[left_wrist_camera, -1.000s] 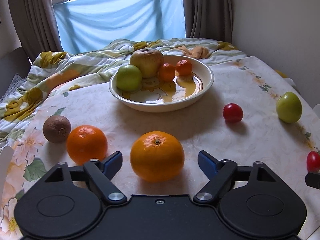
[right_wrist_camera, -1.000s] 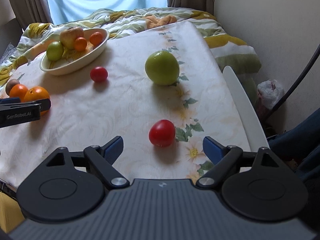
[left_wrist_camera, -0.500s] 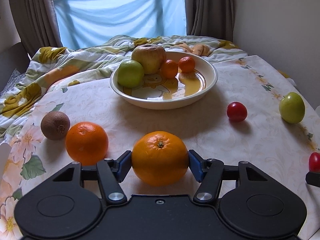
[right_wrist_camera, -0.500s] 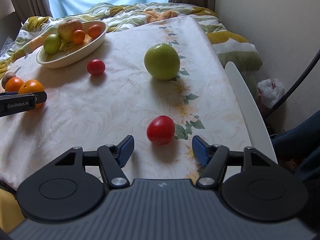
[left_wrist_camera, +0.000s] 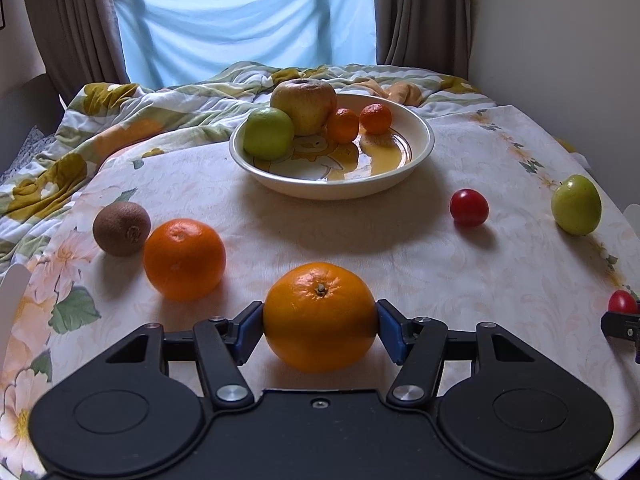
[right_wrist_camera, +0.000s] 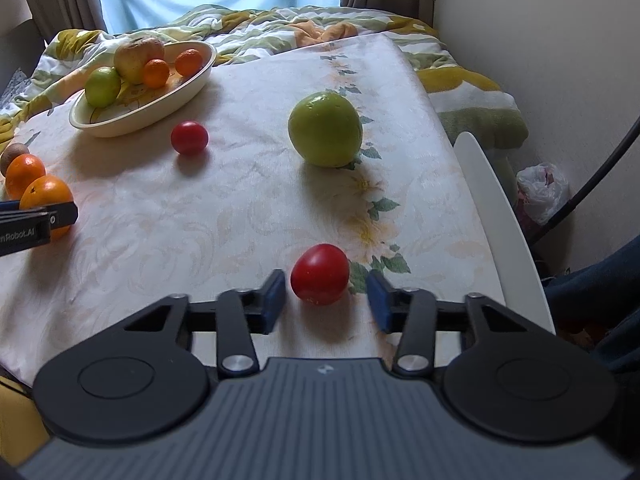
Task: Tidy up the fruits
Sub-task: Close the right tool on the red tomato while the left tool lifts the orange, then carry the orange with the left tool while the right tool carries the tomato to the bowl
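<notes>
My left gripper is shut on a large orange that rests on the tablecloth. My right gripper is open, with its blue pads on either side of a red tomato and small gaps between them. A cream bowl at the back holds a green apple, a big yellowish apple and two small tangerines. Loose on the table are a second orange, a kiwi, another red tomato and a green apple.
The flowered tablecloth covers the table, with a rumpled quilt behind it. A wall runs along the right. A white chair back stands at the right table edge, with a plastic bag on the floor beyond.
My left gripper closed on the large orange. My right gripper moved forward around the near red tomato and its jaws narrowed.
</notes>
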### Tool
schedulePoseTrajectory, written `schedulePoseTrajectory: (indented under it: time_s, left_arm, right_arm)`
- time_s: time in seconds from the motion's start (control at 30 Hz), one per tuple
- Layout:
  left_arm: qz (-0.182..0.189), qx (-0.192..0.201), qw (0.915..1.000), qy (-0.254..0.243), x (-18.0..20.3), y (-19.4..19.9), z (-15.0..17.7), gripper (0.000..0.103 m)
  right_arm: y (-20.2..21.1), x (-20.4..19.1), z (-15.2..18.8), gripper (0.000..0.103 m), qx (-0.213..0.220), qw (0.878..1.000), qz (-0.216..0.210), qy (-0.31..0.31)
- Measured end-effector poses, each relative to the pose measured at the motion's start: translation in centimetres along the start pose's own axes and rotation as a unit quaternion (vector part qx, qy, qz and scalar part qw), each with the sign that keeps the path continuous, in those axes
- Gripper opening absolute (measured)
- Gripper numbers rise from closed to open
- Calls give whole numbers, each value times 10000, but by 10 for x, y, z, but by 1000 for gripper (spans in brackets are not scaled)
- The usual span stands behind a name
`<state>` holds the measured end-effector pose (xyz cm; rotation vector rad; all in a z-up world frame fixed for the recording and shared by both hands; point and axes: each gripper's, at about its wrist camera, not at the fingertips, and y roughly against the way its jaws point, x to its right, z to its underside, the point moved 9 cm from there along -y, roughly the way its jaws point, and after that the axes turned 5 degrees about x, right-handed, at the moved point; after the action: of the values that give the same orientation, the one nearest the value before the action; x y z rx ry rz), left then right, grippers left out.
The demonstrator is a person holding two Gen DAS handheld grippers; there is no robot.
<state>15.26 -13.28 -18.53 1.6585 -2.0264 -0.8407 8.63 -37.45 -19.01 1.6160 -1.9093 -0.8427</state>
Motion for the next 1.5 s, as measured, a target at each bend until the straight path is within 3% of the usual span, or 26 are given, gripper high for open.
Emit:
schedulePoseTrajectory:
  time_s: [0.1, 0.57, 1.13, 1.5]
  left_arm:
    - [-24, -21, 10000, 38, -2, 3, 3, 64]
    - [92, 101, 9995, 284, -16, 40, -9, 64]
    - [421, 423, 9976, 364, -45, 79, -77, 64]
    - [166, 611, 9965, 554, -56, 49, -123, 64]
  right_arm:
    - [0, -2, -1, 46, 12, 10000, -31, 86]
    - [19, -19, -17, 46, 114, 9997, -148, 144]
    - [54, -63, -82, 46, 228, 9989, -420, 23]
    - [38, -96, -143, 46, 451, 9952, -825, 265]
